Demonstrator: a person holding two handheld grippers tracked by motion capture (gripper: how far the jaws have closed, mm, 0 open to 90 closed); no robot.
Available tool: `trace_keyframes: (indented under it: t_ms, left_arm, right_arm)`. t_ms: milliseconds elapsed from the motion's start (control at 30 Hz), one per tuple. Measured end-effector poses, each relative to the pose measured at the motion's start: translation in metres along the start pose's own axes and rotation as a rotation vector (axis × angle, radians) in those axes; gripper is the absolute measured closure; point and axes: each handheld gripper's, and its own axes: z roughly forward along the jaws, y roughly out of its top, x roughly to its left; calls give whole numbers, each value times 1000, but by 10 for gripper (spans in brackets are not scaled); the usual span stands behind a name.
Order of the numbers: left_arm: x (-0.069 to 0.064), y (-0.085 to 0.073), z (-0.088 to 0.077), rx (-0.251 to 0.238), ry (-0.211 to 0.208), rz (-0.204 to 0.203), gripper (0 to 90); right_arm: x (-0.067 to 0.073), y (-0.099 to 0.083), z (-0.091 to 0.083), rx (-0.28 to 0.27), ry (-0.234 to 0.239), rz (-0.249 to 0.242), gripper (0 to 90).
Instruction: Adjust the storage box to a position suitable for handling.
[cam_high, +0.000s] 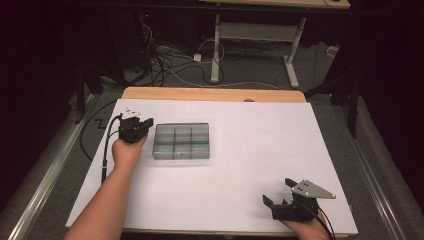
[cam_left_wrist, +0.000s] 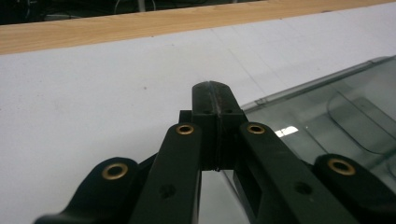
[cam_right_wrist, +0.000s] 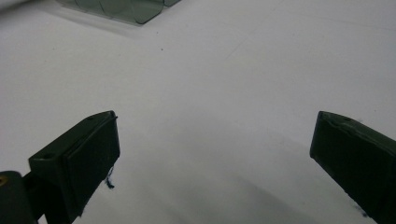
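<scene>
Left hand-held gripper (cam_high: 145, 123), clenched and empty, sits just beside the box (cam_high: 181, 141) edge; right hand-held gripper (cam_high: 280, 192) rests released on open surface (cam_high: 250, 150).

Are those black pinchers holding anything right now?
No. The left gripper is shut on nothing, beside the clear box. The right gripper is open over the bare table.

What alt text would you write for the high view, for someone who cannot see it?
A person's left hand holds a shut black tool beside the left end of a clear plastic box with compartments, on a white table. Near the front right corner, the right hand holds a second tool with its jaws open. Cables lie on the floor beyond.
</scene>
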Motion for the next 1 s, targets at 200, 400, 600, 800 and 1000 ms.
trace_keyframes:
  t_ms: [200, 400, 600, 800, 1000]
  left_arm:
    - [3, 3, 14, 33, -4, 14, 873]
    - [0, 5, 21, 49, -27, 44, 873]
    - [0, 5, 23, 56, -34, 38, 873]
    - [-2, 5, 23, 56, -36, 43, 874]
    - [-11, 4, 24, 63, -53, 63, 874]
  right_arm:
    - [2, 1, 3, 5, 6, 2, 16]
    - [2, 1, 5, 9, 7, -1, 16]
    - [2, 1, 6, 13, 11, -2, 16]
    - [2, 1, 6, 14, 11, -1, 16]
    - [2, 1, 7, 16, 12, 2, 16]
